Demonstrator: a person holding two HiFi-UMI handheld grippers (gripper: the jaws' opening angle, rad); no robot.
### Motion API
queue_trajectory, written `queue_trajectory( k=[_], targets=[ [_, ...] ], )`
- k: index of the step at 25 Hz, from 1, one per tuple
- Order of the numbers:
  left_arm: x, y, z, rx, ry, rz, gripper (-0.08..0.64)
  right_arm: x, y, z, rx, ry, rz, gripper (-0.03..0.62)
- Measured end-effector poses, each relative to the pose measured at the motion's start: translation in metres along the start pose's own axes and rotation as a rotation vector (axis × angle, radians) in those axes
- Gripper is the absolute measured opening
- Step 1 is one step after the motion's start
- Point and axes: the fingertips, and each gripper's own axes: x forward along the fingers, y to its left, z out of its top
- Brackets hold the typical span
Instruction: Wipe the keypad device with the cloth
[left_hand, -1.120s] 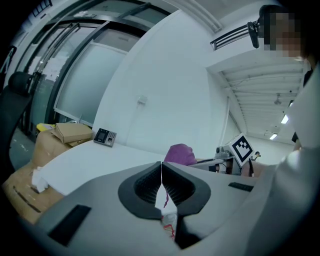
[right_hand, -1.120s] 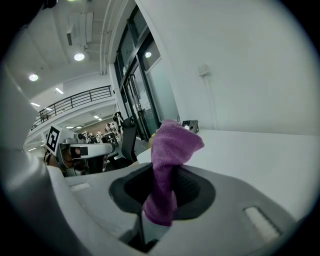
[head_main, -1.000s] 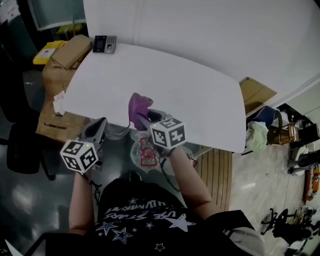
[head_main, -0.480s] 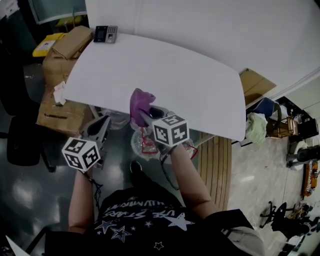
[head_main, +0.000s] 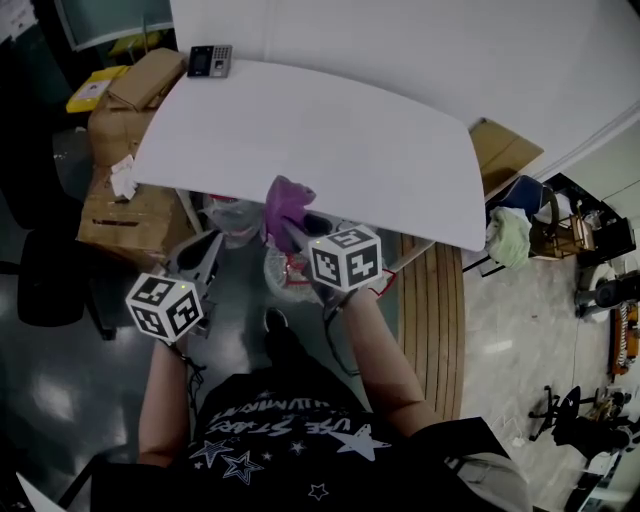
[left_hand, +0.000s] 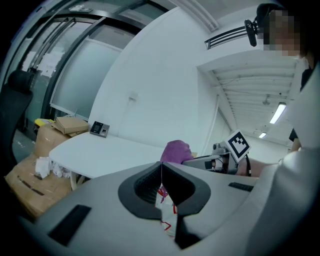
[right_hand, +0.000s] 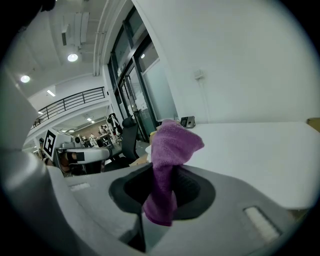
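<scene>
White table (head_main: 330, 140) now seems farther from cloth (head_main: 285, 203) clamped in right tool (head_main: 290, 232).

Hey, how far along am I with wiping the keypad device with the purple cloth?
Done: the cloth is picked up and clamped in the right gripper.
In hand: it is held by the near edge of the table. The left gripper is shut and empty.
Left: the keypad device sits at the far left corner, well away from the cloth, so reaching it and all the wiping remain.

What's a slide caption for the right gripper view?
Right gripper clamps purple cloth; keypad device sits at the table's far corner.
</scene>
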Motion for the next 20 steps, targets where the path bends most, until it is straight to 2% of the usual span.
queue_trajectory(
  k=[11, 20],
  targets=[
    [-0.047, -0.033, -0.007, 0.024, -0.022, -0.048, 0.009, -0.042, 0.046, -0.017, -0.033, -0.014, -0.039, 0.095],
    [-0.078, -0.045, -0.028, 0.025, -0.007, -0.087, 0.009, -0.061, 0.081, -0.043, -0.025, -0.016, -0.07, 0.095]
  ],
)
